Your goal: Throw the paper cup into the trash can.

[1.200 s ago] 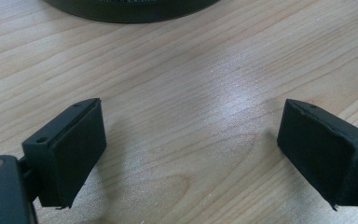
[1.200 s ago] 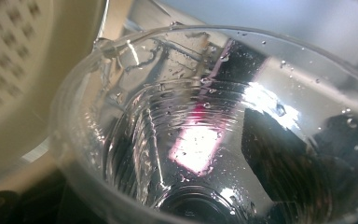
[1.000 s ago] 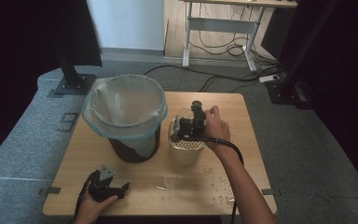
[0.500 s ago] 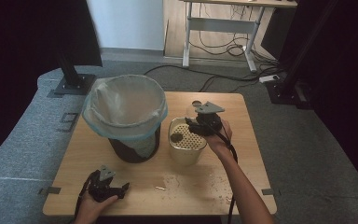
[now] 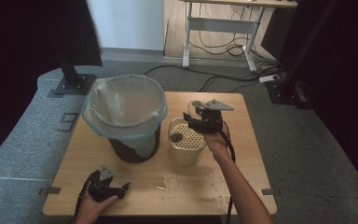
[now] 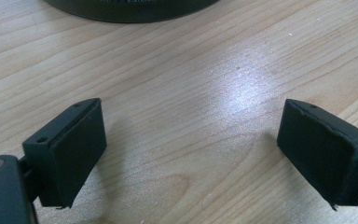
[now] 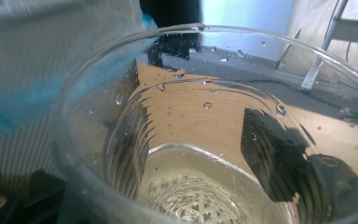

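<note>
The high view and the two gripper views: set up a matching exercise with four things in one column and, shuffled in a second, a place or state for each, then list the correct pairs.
Things
1. bin
2. clear cup
3. cream container
4. left gripper

Places or states
A. open, over bare wood at the table's near left
B. lined with a pale bag
C. clamped in the right gripper, wet with droplets
D. topped by a perforated lid, right of the bin

Pairs: 1-B, 2-C, 3-D, 4-A

Your left gripper (image 6: 193, 154) hovers low over the light wooden table (image 6: 200, 88), black padded jaws spread wide apart, the dark round bin base (image 6: 130, 7) up ahead.
</note>
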